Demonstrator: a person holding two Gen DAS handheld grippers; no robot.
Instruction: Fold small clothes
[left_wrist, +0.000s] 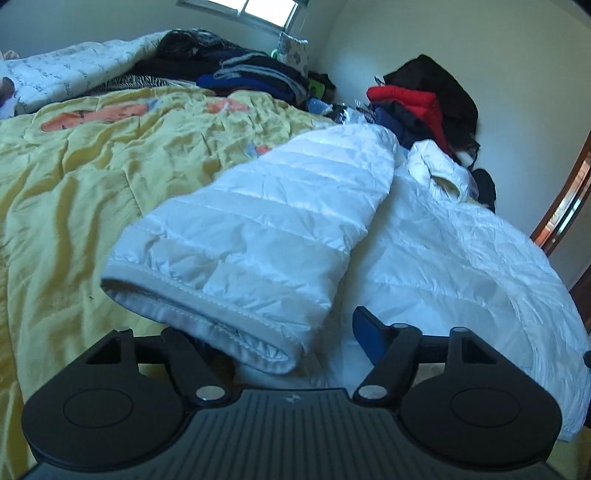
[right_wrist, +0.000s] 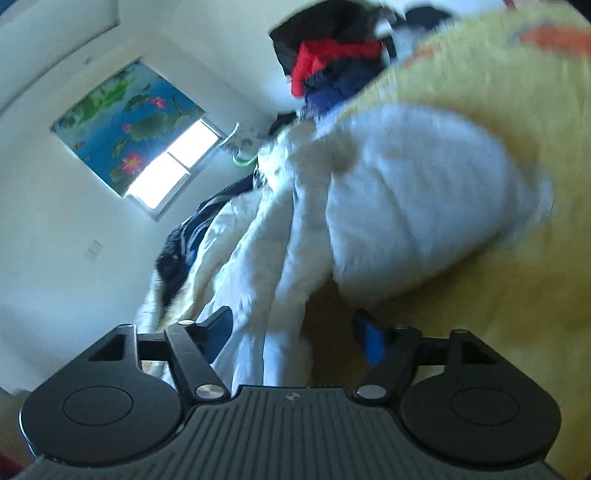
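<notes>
A white quilted puffer jacket (left_wrist: 424, 240) lies on a yellow bedspread (left_wrist: 74, 184). One sleeve (left_wrist: 266, 221) is folded across its body, with the cuff (left_wrist: 207, 317) nearest the camera. My left gripper (left_wrist: 284, 332) is open. The cuff rests between its jaws and hides the left finger, while the blue right pad (left_wrist: 369, 336) stands clear of the cloth. In the right wrist view, which is tilted and blurred, the same jacket (right_wrist: 406, 206) is seen from its other side. My right gripper (right_wrist: 293, 325) is open, with the jacket's edge (right_wrist: 266, 332) hanging between its fingers and untouched by the right pad.
Dark folded clothes (left_wrist: 251, 70) and a white quilt (left_wrist: 66, 70) are piled at the far side of the bed. A red jacket (left_wrist: 406, 99) lies on black and navy garments against the wall. A wooden door frame (left_wrist: 569, 199) is at right. A window with a lotus-print blind (right_wrist: 125, 125) is behind.
</notes>
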